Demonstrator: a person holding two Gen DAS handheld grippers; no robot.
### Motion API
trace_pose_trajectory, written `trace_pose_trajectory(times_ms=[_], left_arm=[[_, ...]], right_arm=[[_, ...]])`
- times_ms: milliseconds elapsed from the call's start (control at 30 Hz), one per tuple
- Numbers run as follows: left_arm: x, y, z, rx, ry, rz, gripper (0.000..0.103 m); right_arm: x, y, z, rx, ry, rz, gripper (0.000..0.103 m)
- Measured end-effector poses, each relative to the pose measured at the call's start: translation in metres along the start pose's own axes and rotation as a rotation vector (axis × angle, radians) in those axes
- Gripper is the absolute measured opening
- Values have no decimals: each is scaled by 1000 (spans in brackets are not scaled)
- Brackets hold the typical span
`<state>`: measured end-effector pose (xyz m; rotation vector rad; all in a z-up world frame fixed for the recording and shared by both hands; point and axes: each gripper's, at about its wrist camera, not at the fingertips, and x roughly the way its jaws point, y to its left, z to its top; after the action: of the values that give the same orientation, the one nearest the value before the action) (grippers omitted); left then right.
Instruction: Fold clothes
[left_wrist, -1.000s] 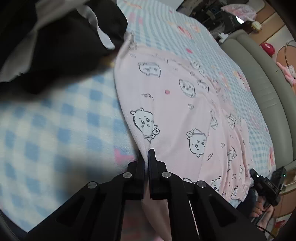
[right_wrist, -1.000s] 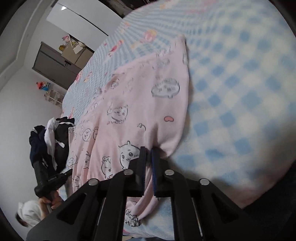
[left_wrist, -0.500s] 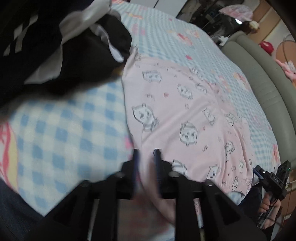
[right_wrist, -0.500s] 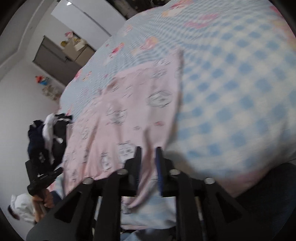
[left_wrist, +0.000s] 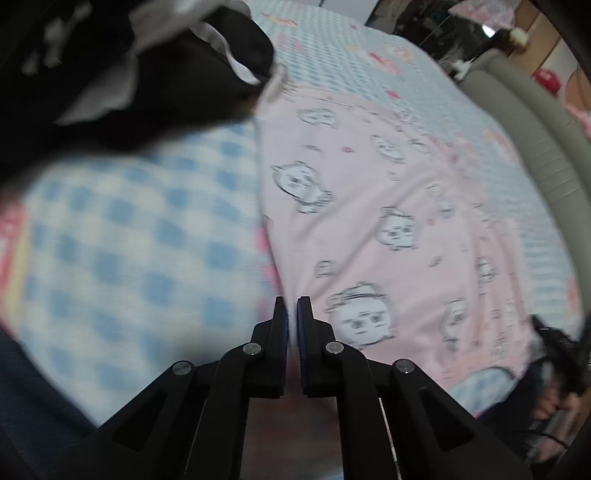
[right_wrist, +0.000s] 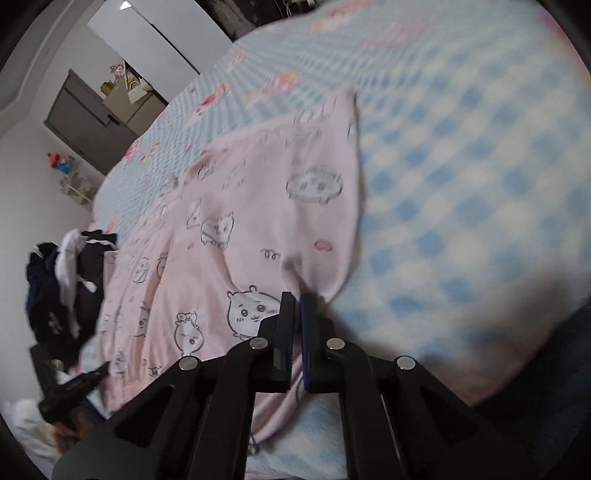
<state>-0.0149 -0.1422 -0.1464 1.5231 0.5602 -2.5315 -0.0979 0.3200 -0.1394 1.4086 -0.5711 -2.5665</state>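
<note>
A pink garment (left_wrist: 388, 206) printed with small cartoon animals lies spread flat on a blue-and-white checked bedspread (left_wrist: 129, 240); every place below is given relative to this garment. The left gripper (left_wrist: 292, 314) sits at the garment's near edge, its fingers drawn almost together with a thin fold of pink cloth pinched between them; the cloth runs down between the pads and out of sight beneath the linkage. The right gripper (right_wrist: 297, 310) sits at the garment's other near corner, its fingers likewise nearly closed on a bunched fold of the pink fabric (right_wrist: 258, 221); a loose tail of the garment hangs below that gripper over the bed's edge. In the left wrist view a heap of dark clothes with white parts (left_wrist: 147, 62) lies at the garment's far left corner, touching or just overlapping its edge; the same heap (right_wrist: 66, 273) shows in the right wrist view beside the garment's left side. Beyond the garment's right side in the left wrist view runs a padded grey bed frame (left_wrist: 532, 147); both views are somewhat blurred.
</note>
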Motion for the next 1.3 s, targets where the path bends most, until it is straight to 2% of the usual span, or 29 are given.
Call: trace_pose_trajectory(times_ms=[100,167,267,333,400,467,567,600,633,700,733,767,800,833,867,933,1033,1100,1200,1300], left_arm=[[-8,11,-4,-31,8,-9,4],[-17,9,-5,-18,-18,-60,4],[-27,0,-4,13,-51,-141,4],[-31,-16,-4,69,-70,-194,5],[-26,-37,-4,135,-52,-218,5],[-13,-54,-7,170,-8,-202,5],[7,-55,-20,178,98,-116,6],[12,-50,-25,167,128,-87,5],[11,-44,-28,154,135,-83,5],[-1,-38,-30,150,125,-80,6],[-7,-40,-29,164,112,-75,7],[-12,-44,-27,179,94,-68,17],[-17,-50,-22,196,70,-76,37],[-20,-58,-17,210,48,-105,46],[-22,-67,-14,224,31,-138,49],[-20,-94,-7,268,22,-182,49],[-5,-148,3,372,16,-242,47],[11,-189,9,429,33,-299,41],[28,-226,10,470,64,-325,40],[43,-260,9,503,93,-351,40]], right_arm=[[-11,-1,-1,-60,-23,-109,0],[-13,-12,-2,-60,-1,-145,0],[-21,-21,-2,6,16,18,3],[-28,-9,-2,-22,1,71,4],[-32,12,-2,-82,-18,101,8],[-31,31,-4,-135,-20,134,11],[-13,50,-17,-182,60,141,15],[-4,49,-22,-182,95,96,15],[5,47,-28,-179,129,54,15],[10,31,-34,-130,163,22,12],[4,24,-35,-100,162,39,12],[-1,17,-36,-72,160,55,13],[-11,18,-33,-89,136,49,15],[-20,19,-30,-105,114,42,17],[-21,18,-25,-103,104,39,19],[-25,16,-14,-97,85,33,27],[-29,13,2,-89,57,24,27],[-33,10,12,-83,38,18,28],[-34,6,26,-69,23,25,37],[-25,-1,36,-39,34,21,37]])
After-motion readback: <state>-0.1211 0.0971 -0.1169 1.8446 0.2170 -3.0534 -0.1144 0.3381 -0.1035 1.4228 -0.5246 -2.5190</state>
